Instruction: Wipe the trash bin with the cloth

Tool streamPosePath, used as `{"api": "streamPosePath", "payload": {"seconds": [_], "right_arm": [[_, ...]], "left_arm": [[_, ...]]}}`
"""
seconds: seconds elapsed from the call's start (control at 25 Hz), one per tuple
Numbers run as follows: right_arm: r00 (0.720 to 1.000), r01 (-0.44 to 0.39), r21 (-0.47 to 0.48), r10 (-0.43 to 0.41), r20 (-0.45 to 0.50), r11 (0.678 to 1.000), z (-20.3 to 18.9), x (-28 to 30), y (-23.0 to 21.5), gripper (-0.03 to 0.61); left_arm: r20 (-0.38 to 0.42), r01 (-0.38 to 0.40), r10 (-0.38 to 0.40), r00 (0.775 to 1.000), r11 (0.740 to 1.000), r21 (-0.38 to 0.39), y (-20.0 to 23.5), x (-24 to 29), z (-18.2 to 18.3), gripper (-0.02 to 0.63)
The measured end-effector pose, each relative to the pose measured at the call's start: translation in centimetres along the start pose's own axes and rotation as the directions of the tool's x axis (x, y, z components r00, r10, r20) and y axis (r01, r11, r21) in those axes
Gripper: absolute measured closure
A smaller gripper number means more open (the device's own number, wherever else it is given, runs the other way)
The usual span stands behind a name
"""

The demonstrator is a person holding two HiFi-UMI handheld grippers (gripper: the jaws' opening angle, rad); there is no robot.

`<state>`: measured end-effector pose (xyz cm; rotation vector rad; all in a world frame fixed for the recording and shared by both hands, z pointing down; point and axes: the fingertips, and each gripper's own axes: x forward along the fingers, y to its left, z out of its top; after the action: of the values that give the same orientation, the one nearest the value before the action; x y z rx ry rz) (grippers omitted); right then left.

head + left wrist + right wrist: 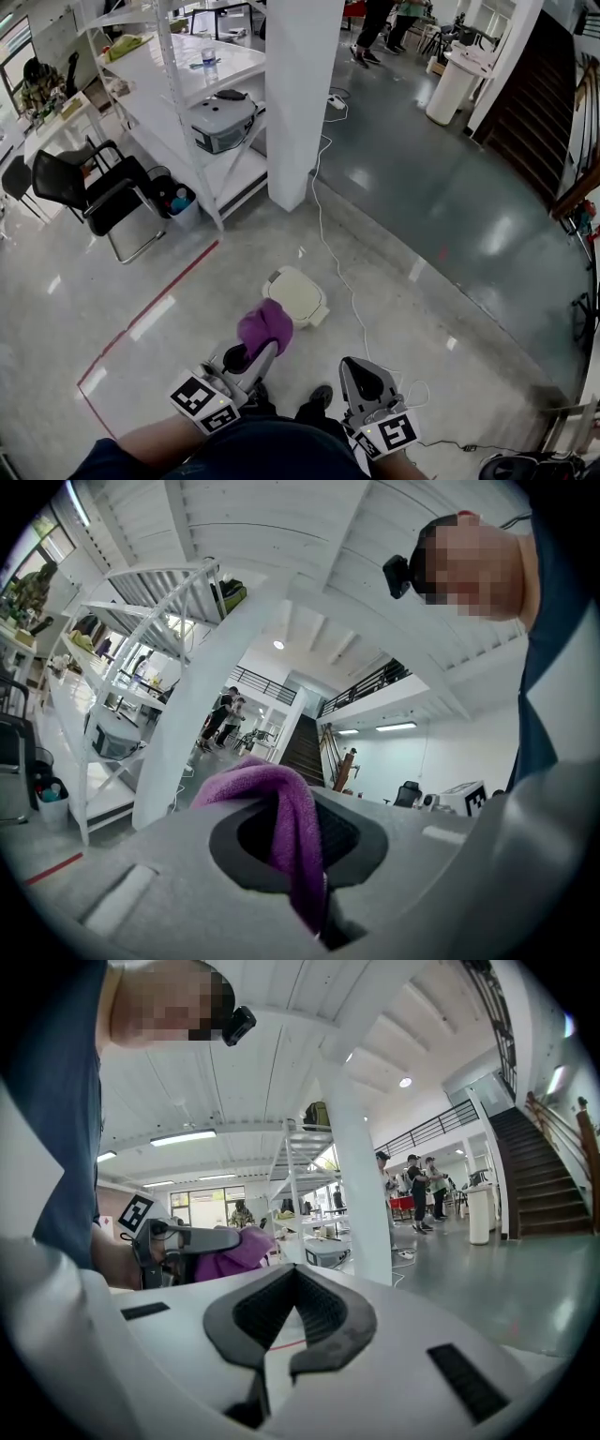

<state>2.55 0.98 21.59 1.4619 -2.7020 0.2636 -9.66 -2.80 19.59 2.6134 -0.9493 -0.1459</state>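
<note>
Where we look along the left gripper [300, 846], its jaws are clamped on the purple cloth [286, 803], 1 fold running down between them. The head view shows only the cloth bunched at that gripper's tip, low in the middle. Our right gripper [295, 1312] has its jaws together on nothing. Just above the cloth in the head view sits the pale trash bin [298, 298] on the floor, which only that view shows; we cannot tell whether they touch. Farther up stands 1 white pillar [302, 94].
</note>
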Motion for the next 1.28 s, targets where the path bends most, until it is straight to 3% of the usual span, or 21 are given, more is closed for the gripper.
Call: {"api": "streamPosePath", "payload": {"seconds": [0.36, 0.6, 1.08, 1.28], "right_arm": [[0.990, -0.139, 0.023, 0.140, -0.034, 0.990, -2.6, 1.5, -7.2, 0.572], [0.987, -0.152, 0.035, 0.154, -0.053, 0.988, -5.5, 3.2, -10.2, 0.572], [0.995, -0.091, 0.059, 0.093, -0.038, 0.994, -15.2, 10.6, -13.7, 0.572], [0.996, -0.083, 0.058, 0.085, -0.024, 0.995, -20.8, 14.1, -15.3, 0.572]], "left_arm": [[0.009, -0.120, 0.120, 0.993, 0.992, 0.030, 0.1, 6.8, -1.9, 0.592], [0.011, -0.164, 0.164, 0.986, 0.986, 0.041, 2.5, 9.0, -3.9, 0.592], [-0.023, -0.180, 0.182, 0.983, 0.981, 0.068, 14.4, 12.5, -12.0, 0.592], [-0.021, -0.216, 0.218, 0.976, 0.973, 0.084, 20.3, 14.2, -17.1, 0.592]]}}
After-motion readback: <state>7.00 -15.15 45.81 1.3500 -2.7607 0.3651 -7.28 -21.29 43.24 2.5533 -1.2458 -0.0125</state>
